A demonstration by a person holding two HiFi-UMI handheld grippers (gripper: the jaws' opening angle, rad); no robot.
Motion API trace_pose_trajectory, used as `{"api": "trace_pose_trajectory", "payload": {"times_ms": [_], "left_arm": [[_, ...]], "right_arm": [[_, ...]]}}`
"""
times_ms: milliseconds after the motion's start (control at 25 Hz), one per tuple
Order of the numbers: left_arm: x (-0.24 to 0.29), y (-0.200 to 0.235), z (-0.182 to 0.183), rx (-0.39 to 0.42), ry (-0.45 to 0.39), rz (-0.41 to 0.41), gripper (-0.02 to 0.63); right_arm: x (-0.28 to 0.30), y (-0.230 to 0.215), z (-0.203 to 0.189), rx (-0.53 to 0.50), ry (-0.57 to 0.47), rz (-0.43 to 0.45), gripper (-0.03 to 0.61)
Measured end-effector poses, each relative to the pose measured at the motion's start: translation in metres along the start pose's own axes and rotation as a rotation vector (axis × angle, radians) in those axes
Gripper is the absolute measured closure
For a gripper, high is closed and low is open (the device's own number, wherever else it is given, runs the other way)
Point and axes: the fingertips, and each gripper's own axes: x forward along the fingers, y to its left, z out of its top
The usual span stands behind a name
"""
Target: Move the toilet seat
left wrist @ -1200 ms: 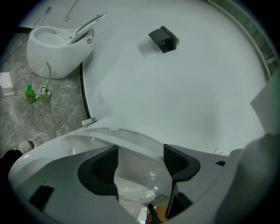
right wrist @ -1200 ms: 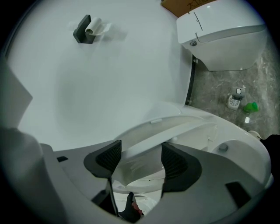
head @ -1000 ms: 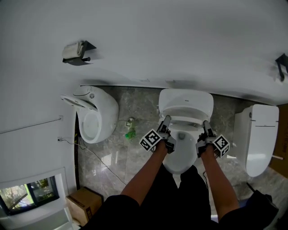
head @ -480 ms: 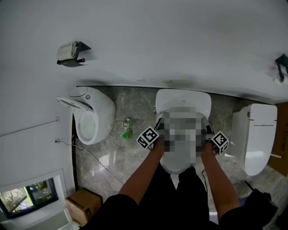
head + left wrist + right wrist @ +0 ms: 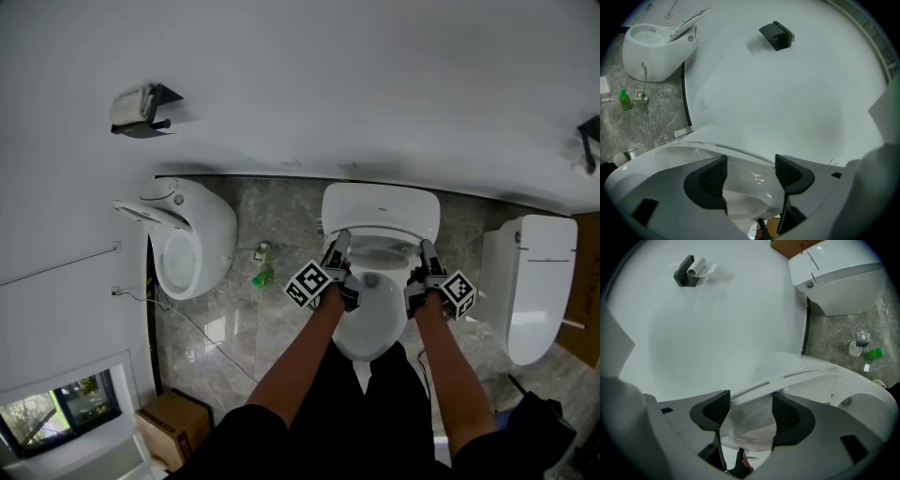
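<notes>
A white toilet (image 5: 370,323) stands against the wall in the head view, and its toilet seat (image 5: 380,244) lies between my two grippers. My left gripper (image 5: 338,246) is at the seat's left side and my right gripper (image 5: 424,251) at its right side. In the left gripper view the jaws (image 5: 749,171) straddle the glossy white seat rim (image 5: 750,183). The right gripper view shows those jaws (image 5: 751,411) around the seat's edge (image 5: 801,376), which runs off to the right above the bowl. Both look shut on the seat.
A white urinal-like fixture (image 5: 192,248) stands to the left and a second white toilet (image 5: 534,281) to the right. A green bottle (image 5: 262,278) sits on the grey stone floor between. A paper holder (image 5: 141,108) hangs on the wall, and a cardboard box (image 5: 173,427) is at the lower left.
Both grippers keep their places at the seat's two sides. The head view has drifted slightly; nothing else visibly moved.
</notes>
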Motion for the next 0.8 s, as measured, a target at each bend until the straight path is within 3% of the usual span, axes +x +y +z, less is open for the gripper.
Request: {"api": "trace_pose_trajectory", "payload": {"times_ms": [360,640,800], "left_arm": [[-0.004,-0.001,-0.001,0.027,-0.027,-0.061,0.288],[-0.019,-0.023,-0.007,0.051,-0.048,-0.180,0.288],[-0.032,-0.030,-0.022,0.143,0.005,-0.166,0.288]], "right_arm": [[-0.003,0.002,-0.001,-0.012,0.011,0.037,0.293],[-0.026,0.009,-0.006,-0.057,0.016,0.123,0.295],[-0.044,0.012,-0.010,-0.104,0.045,0.153,0.295]]}}
